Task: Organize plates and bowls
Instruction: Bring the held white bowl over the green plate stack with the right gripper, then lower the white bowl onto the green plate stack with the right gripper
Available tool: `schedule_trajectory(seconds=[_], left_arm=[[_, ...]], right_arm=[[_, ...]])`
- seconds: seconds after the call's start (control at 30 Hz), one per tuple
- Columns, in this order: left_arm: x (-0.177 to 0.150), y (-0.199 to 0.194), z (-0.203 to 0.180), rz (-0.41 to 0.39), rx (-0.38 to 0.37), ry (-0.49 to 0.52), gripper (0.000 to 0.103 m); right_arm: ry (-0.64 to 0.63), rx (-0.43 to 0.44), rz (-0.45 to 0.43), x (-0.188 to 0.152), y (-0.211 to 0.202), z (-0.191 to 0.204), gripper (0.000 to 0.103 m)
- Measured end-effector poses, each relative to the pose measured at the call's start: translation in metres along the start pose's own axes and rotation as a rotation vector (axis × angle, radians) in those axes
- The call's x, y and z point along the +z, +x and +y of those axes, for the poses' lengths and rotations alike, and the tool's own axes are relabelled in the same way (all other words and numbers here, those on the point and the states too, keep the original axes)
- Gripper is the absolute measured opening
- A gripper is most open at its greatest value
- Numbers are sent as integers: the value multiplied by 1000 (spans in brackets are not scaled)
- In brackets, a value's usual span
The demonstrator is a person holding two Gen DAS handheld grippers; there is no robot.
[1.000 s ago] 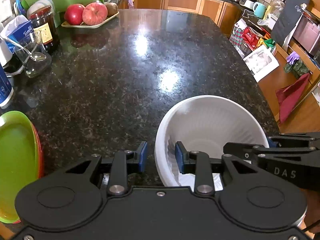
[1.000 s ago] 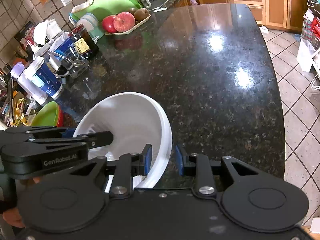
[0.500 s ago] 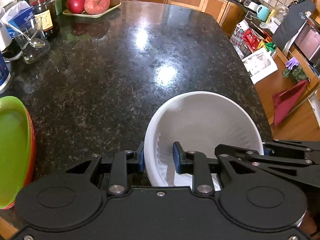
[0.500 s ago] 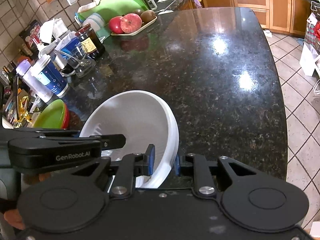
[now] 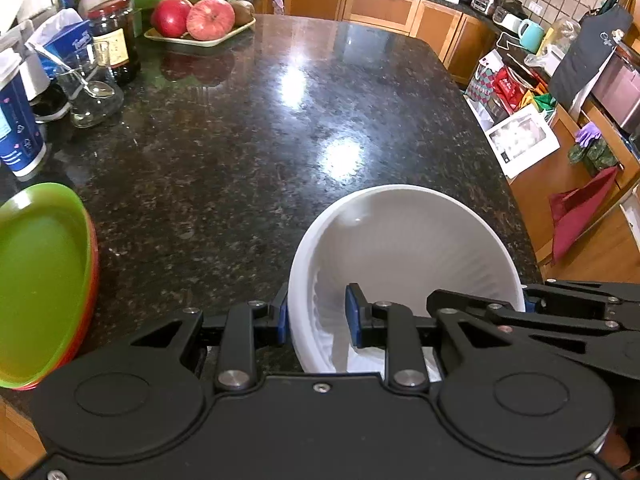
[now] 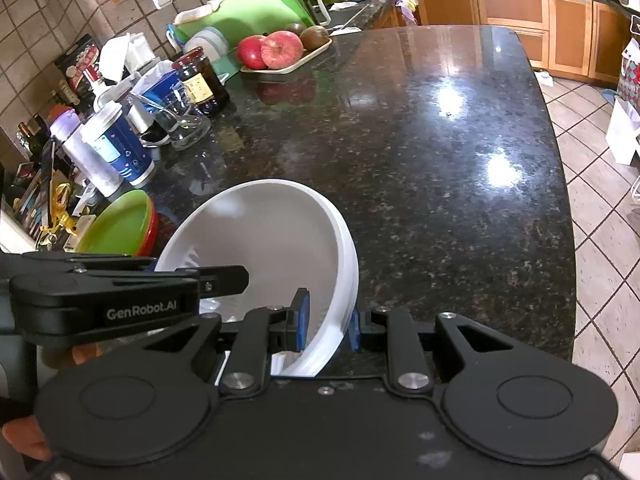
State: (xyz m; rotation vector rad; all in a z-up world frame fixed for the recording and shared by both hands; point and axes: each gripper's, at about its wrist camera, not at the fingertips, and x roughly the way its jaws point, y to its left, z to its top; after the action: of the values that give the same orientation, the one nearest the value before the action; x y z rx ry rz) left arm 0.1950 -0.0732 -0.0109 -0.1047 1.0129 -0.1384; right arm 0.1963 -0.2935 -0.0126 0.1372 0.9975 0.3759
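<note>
Left claw: my left gripper (image 5: 316, 317) has the left wall of the white bowl (image 5: 404, 248) between its blue pads, one pad outside and one inside. The outside pad touches the wall. I cannot tell if the inside pad presses on it.
Right claw: my right gripper (image 6: 326, 326) is clamped on the right rim of the same bowl, with a blue pad on each side of the wall.
White bowl: it sits right in front of me, between both claws, tipped so its open side faces away from me. I cannot tell if its bottom touches the counter.
Plates: a green plate (image 5: 36, 276) lies on top of a red plate (image 5: 86, 320) at the near left edge, a little apart from the bowl.
Counter: the dark speckled granite counter (image 5: 248, 128) is shiny with light spots.
Left side, farther: a blue and white cup (image 5: 16, 128), a glass jar with a spoon (image 5: 88, 96) and a dark jar (image 5: 114, 48) stand close together.
Far end: a tray (image 5: 200, 38) holds red apples (image 5: 210, 18) and a kiwi (image 5: 242, 12).
</note>
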Motion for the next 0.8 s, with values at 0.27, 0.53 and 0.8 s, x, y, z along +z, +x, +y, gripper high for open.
schedule_trajectory(seconds=[0.27,0.53,0.8], left_arm=[[-4,-18,27,-27,5,-20,35],[-8,-45,84,-48,10,-31,35],[-6,-71,149,-62,51,-32,35]], right_arm=[[-36,7,-30,2,0,37,23],[-61,23,-49,12,20,103,23],[-74,49,-54,25,46,181,24]])
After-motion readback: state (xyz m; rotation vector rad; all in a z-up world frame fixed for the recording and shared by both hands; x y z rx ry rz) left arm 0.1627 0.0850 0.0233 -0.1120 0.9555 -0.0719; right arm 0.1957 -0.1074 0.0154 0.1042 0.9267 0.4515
